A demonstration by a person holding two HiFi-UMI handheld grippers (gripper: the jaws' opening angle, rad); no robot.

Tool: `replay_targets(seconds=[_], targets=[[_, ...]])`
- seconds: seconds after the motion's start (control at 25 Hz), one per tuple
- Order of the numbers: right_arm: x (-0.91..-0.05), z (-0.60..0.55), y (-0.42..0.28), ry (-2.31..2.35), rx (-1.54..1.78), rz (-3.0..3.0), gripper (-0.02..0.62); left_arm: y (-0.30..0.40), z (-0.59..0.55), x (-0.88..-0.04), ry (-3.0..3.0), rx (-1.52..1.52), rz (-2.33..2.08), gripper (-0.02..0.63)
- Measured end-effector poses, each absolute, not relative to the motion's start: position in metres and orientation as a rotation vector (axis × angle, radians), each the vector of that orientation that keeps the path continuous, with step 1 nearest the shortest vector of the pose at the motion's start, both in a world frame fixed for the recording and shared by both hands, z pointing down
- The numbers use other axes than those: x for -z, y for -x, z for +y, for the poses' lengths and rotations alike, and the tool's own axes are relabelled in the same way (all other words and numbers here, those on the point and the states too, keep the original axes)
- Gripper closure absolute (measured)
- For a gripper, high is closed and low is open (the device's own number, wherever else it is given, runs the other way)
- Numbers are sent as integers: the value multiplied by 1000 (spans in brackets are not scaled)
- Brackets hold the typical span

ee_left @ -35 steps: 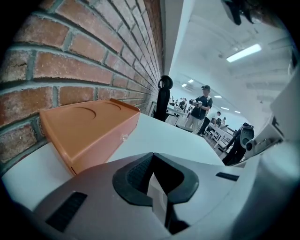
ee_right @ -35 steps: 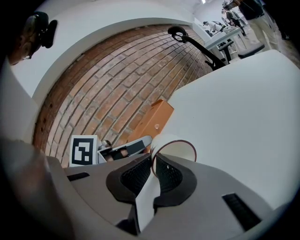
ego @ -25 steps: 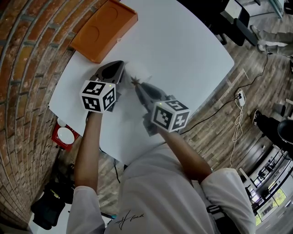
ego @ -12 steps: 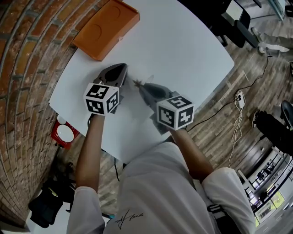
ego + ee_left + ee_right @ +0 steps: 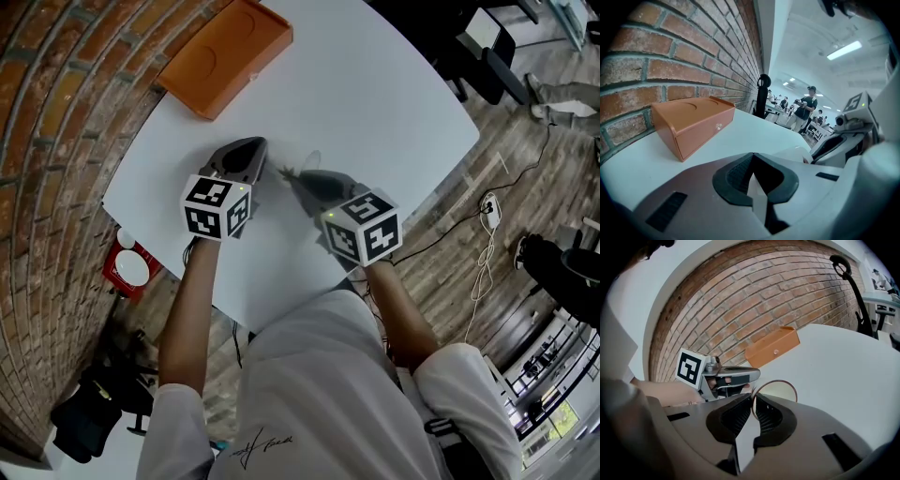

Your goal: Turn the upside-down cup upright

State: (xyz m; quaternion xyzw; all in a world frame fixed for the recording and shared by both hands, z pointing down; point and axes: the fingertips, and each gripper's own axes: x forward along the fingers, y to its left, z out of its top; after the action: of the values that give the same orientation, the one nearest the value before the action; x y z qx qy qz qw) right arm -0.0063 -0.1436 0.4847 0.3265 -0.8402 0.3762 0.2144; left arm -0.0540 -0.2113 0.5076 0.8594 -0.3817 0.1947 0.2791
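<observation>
Orange box [image 5: 225, 56] lies by the brick wall. The left gripper [image 5: 752, 157], jaws together on nothing, hovers beside the clear cup [image 5: 774, 391]. The right gripper [image 5: 753, 401] pinches the cup's rim, mouth tipped sideways, over the white table [image 5: 394, 103]. Risk: so thin a bite may let the cup swing or slip. Whether its base touches the table cannot be made out.

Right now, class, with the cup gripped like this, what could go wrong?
The right gripper pinches only the thin rim of the clear cup, so the cup might slip or swing when it is turned. The left gripper, shut and empty, sits close beside the cup and could knock it.
</observation>
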Motion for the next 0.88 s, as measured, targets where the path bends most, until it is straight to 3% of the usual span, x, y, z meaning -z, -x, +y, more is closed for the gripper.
replay_targets(seconds=[0.88], targets=[[-480,-137,-5,-832,-804,-2280,555,53,-189,-514,-2242,-499,-1044,597]])
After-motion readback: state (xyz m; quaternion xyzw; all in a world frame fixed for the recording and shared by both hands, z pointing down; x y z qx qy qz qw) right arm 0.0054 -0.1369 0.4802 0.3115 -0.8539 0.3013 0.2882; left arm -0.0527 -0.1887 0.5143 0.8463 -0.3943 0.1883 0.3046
